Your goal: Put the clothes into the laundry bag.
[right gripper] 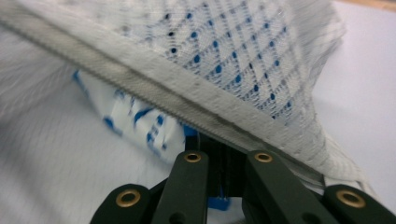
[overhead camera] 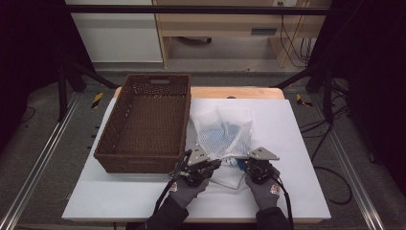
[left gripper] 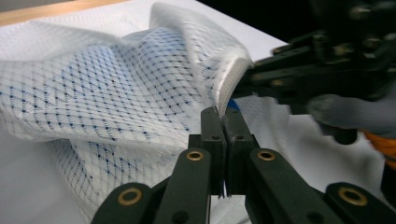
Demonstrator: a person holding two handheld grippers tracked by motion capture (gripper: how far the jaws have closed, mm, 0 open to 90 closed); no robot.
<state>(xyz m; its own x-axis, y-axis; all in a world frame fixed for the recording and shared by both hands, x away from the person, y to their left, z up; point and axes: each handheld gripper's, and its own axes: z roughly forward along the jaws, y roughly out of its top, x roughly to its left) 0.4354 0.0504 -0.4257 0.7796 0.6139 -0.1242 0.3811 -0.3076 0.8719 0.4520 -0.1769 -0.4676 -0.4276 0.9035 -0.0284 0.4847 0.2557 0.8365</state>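
Table [overhead camera: 297,143]: white-topped, the base for everything listed; you stand at its near edge with both forearms reaching in.

Wicker basket [overhead camera: 143,124]: brown, rectangular, open-topped, on the table's left half. It appears empty and is the landmark for the entries below. Its long side runs alongside the bag, probably so that the bag has only a short way to travel if it is meant to go in.

Mesh bag [overhead camera: 225,132]: white netting with something blue-patterned inside, lying just right of the basket, its left edge near or touching the basket's wall. Its near end is raised off the table, because you hold it there at two points. The lift probably keeps the mouth edge taut between your two holds.

Zip edge [right gripper: 154,91]: the thick white band along the bag's mouth, at the end nearest you, right of the basket's near corner. It crosses slantwise just above the right jaws.

Left gripper [left gripper: 223,122]: nearer the basket's near right corner. Your jaws are clamped together on a thin fold of the mesh at the bag's edge, anchoring that side.

Right gripper [right gripper: 219,158]: farther right of the basket, facing the left one. The jaws stand pressed together under the zip edge with a small blue piece [right gripper: 217,203] between them, possibly the zip pull; you seem to hold it in order to run the zip.
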